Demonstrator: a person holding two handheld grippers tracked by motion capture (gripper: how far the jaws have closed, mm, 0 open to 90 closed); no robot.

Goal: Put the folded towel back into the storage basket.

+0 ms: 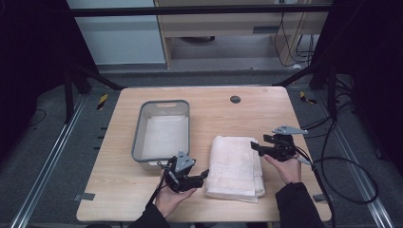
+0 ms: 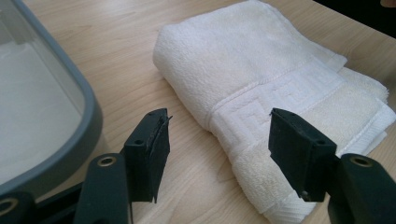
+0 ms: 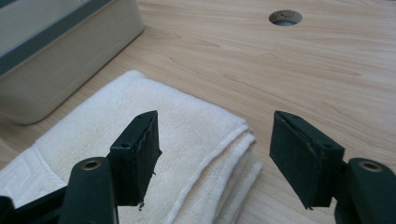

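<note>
— What's the surface like?

— Pale wood-grain table, lit in the middle of the high view, with dark surroundings at both sides of the frame and a grey floor beyond its far edge. A small round grommet hole sits near the table's upper edge.

— And what lies on it?

— A folded white towel, right of centre and toward the bottom of the high view. It has a woven key-pattern band along its near end. In the left gripper view that band crosses the middle of the frame, and the stacked layers show at the right.

— What's next to it?

— A grey plastic bin with translucent walls, just left of the towel and apart from it, a cut-out handle in its far rim.

— The grippers?

— The left gripper sits at the towel's lower left corner, its jaws spread wide with the towel's edge ahead between them in its own view. The right gripper is at the towel's upper right edge, jaws likewise well apart, hovering over the folded edge. Neither holds anything. A hand grips each from below, dark sleeves entering from the bottom of the frame.
</note>
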